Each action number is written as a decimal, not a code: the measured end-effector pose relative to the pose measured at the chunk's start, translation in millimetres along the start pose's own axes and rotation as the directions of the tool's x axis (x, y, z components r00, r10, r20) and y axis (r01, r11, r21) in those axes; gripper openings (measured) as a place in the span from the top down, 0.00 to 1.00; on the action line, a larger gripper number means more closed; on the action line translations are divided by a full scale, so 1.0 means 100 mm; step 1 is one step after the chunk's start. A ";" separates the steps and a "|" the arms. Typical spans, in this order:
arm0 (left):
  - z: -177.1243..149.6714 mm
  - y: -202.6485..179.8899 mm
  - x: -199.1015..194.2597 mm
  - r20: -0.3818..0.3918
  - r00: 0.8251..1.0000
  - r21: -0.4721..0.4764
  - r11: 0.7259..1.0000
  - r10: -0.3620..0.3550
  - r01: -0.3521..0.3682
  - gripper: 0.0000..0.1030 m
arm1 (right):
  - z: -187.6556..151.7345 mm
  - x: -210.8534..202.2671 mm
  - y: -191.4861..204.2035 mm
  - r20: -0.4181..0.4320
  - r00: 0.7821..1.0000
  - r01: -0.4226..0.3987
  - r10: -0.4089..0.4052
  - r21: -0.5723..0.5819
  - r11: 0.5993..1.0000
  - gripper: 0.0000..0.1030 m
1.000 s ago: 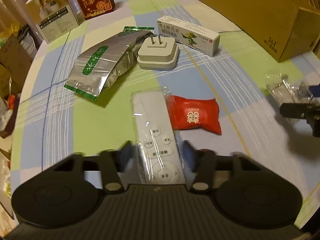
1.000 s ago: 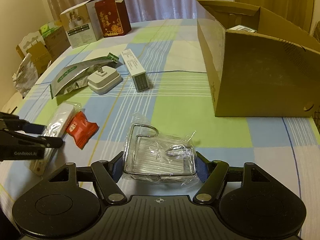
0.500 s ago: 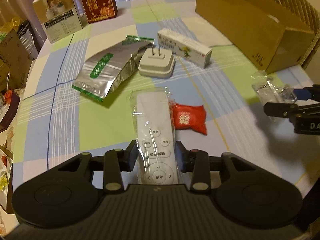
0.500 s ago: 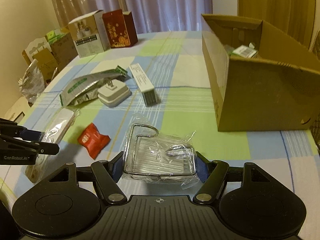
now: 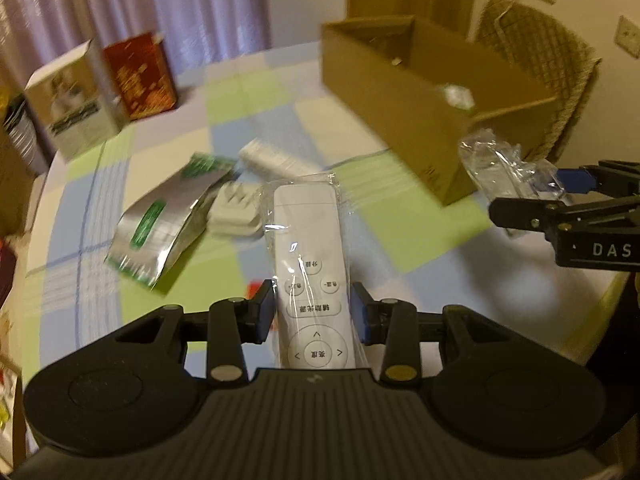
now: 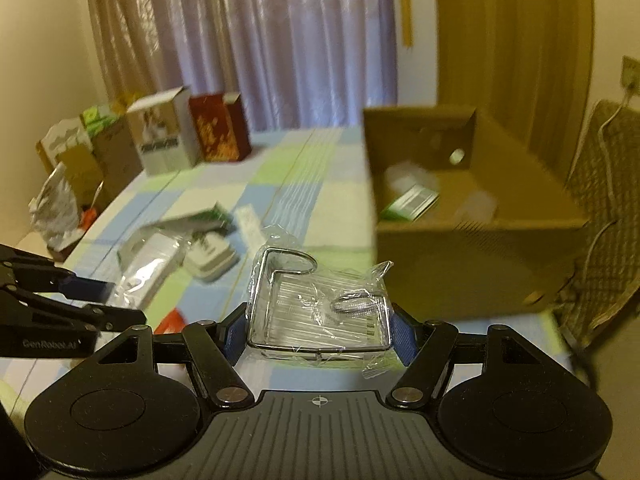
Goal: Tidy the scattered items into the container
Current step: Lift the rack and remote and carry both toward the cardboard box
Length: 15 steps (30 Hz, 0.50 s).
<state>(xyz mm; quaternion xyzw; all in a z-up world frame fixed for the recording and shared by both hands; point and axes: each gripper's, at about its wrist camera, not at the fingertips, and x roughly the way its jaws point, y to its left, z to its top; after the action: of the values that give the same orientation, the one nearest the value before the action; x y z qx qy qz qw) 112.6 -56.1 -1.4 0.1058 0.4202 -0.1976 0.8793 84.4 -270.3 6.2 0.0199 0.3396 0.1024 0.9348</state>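
My left gripper (image 5: 314,312) is shut on a white remote (image 5: 310,264) wrapped in clear plastic, held up above the table. My right gripper (image 6: 318,330) is shut on a bagged metal wire rack (image 6: 316,304), also lifted. The open cardboard box (image 6: 476,248) stands ahead and to the right of the rack, with a few items lying inside. In the left wrist view the box (image 5: 404,92) sits at the upper right, and the right gripper (image 5: 560,208) with the rack's plastic (image 5: 500,164) enters from the right edge.
On the checked tablecloth lie a silver foil pouch (image 5: 160,220), a white plug adapter (image 5: 234,212), a long white carton (image 5: 276,160) and a red sachet (image 6: 170,320). Two upright boxes (image 5: 100,92) stand at the far left. A wicker chair (image 5: 556,68) is behind the box.
Both grippers have risen from the table with their loads and tilted toward the cardboard box. The red sachet stays on the cloth, now mostly hidden below the remote.
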 end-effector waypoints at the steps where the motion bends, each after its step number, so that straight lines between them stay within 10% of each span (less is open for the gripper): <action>1: 0.08 -0.06 -0.01 0.012 1.000 0.010 1.000 -0.011 0.011 0.67 | 0.05 -0.05 -0.06 0.015 1.000 0.009 -0.009 -0.001 1.000 0.30; 15: 1.32 -0.92 0.41 0.097 0.978 0.151 0.974 -0.187 0.171 0.67 | 0.63 -0.16 -1.02 0.100 0.984 0.142 -0.145 0.038 0.989 0.30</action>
<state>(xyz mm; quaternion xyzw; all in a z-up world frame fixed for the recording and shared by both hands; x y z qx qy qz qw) 188.0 -196.5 47.0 0.1184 0.3635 -0.3110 0.8701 130.3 -371.1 53.6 0.0149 0.2932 0.0286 0.9555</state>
